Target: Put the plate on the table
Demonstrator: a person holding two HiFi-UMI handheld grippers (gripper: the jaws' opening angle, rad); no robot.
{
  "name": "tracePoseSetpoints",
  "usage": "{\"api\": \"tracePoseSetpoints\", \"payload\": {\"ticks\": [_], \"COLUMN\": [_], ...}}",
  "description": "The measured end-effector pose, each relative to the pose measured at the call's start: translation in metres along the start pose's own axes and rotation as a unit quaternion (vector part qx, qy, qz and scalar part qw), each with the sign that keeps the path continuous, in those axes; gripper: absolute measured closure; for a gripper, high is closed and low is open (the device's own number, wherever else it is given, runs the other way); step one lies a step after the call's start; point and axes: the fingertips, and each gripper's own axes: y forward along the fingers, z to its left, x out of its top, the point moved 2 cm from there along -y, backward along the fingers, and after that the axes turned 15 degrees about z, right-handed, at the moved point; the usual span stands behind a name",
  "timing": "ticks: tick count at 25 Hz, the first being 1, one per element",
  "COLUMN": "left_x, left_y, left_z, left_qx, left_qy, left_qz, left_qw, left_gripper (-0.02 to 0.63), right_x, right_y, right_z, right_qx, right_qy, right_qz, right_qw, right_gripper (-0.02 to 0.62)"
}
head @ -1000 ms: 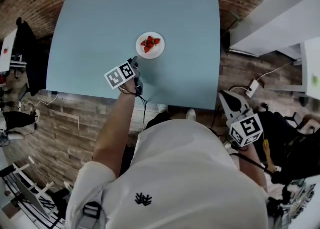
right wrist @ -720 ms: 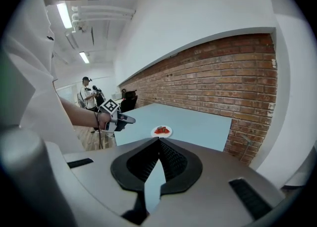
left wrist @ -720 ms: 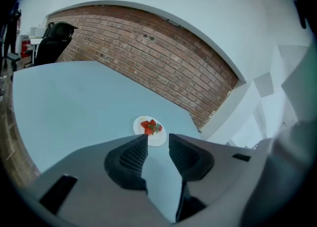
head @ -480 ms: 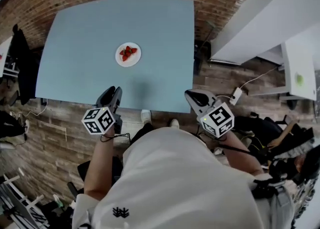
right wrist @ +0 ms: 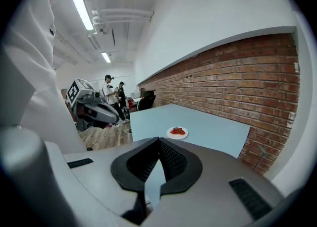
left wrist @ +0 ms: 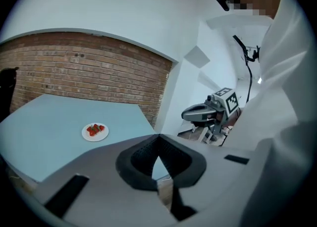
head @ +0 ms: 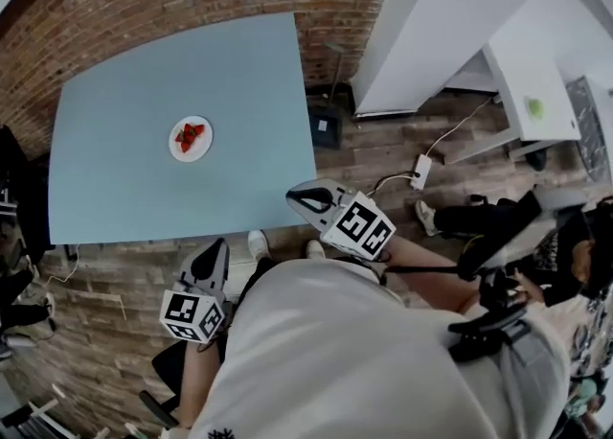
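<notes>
White plate (head: pixel 180 146) with strawberries (head: pixel 192 132) is being borne by the table (head: pixel 144 82) at ten o'clock. Jaws of the left gripper (head: pixel 213 255) have just been closing, nothing between them; the right gripper (head: pixel 301 196) is being held shut, empty. Placement is being judged done; no further grasp is being called for.

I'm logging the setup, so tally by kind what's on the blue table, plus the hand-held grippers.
Plate: 1
Strawberry pile: 1, berries too small to count
Hand-held grippers: 2 (left hand-held gripper, right hand-held gripper)
Total: 4
</notes>
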Motion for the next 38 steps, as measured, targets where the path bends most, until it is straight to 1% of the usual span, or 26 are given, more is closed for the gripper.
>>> {"api": "tracePoseSetpoints", "payload": {"ticks": [3,9,17,24,38], "left_x": [0.003,0.002,0.003,0.003,-0.001], "left_y": [0.006,0.017,0.026,0.032,0.035], "left_z": [-0.016,-0.030,-0.039,-0.036,-0.020], "left_qx": [-0.001,-0.016,-0.022,-0.029,-0.034], "left_qy": [0.016,0.011,0.008,0.003,-0.006], "left_qz": [0.003,0.011,0.007,0.010,0.016], "left_qw": [0.9999,0.9997,0.9997,0.9995,0.9993], "left_gripper": [0.606,0.606,0.606,0.606,0.606], "right_x": [-0.006,-0.012,-0.017,-0.015,-0.008], "right_y": [-0.007,-0.017,-0.022,-0.021,-0.012], "right_z": [-0.001,0.003,0.006,0.007,0.008], "right_qx": [0.001,0.000,0.002,0.003,0.002], "right_qy": [-0.002,-0.013,-0.022,-0.035,-0.039], "right_qz": [0.003,0.003,0.006,0.006,0.008], "right_qw": [1.000,1.000,1.000,0.999,0.999], "right_gripper": [0.589,0.589,0.589,0.589,0.589]}}
